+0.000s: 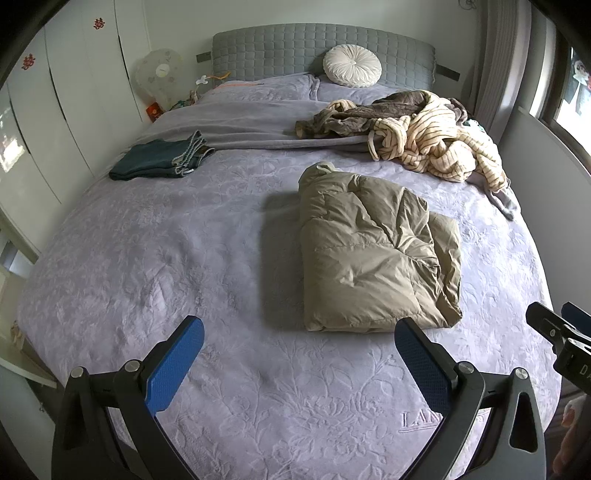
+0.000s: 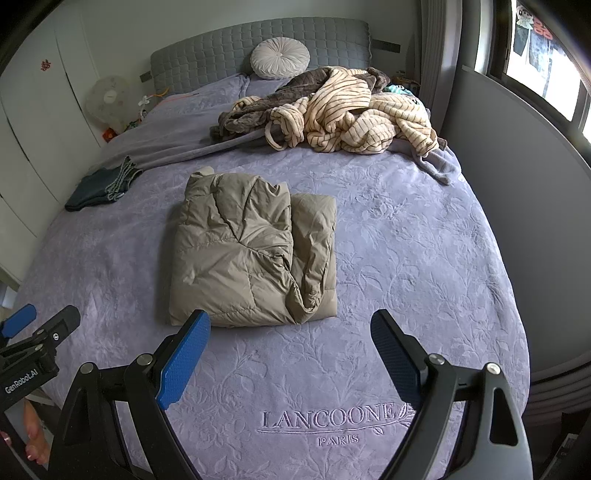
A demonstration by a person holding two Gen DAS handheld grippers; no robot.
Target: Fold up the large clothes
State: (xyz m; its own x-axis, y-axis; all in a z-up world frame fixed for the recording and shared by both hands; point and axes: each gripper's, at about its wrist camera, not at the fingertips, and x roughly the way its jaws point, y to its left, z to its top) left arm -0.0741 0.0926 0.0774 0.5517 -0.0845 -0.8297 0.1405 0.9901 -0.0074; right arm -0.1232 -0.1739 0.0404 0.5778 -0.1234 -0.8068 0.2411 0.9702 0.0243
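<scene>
Though puffy, olive jacket (image 2: 251,251) in neat folded rectangle

Dim daylight is admitted from the window (image 2: 546,55), blown out; soft shadows; edges are fisheye-warped, corners vignetted; focus sharp.

A lilac bedspread (image 2: 424,258) with an embossed leaf pattern covers the bed, and "LANCOONE PARIS" (image 2: 327,421) is stitched near its foot edge. A grey quilted headboard (image 1: 280,48) stands against the wall, with a round pleated white cushion (image 1: 352,65) leaning on it. Left of the bed, a pale standing fan (image 1: 159,75) sits beside white wardrobe doors (image 1: 66,96) bearing red paper cut-outs (image 1: 98,23). A small red item, perhaps a box (image 1: 154,109), lies below the fan. On the right, a grey curtain (image 2: 439,44) hangs beside a window (image 2: 546,62).
</scene>
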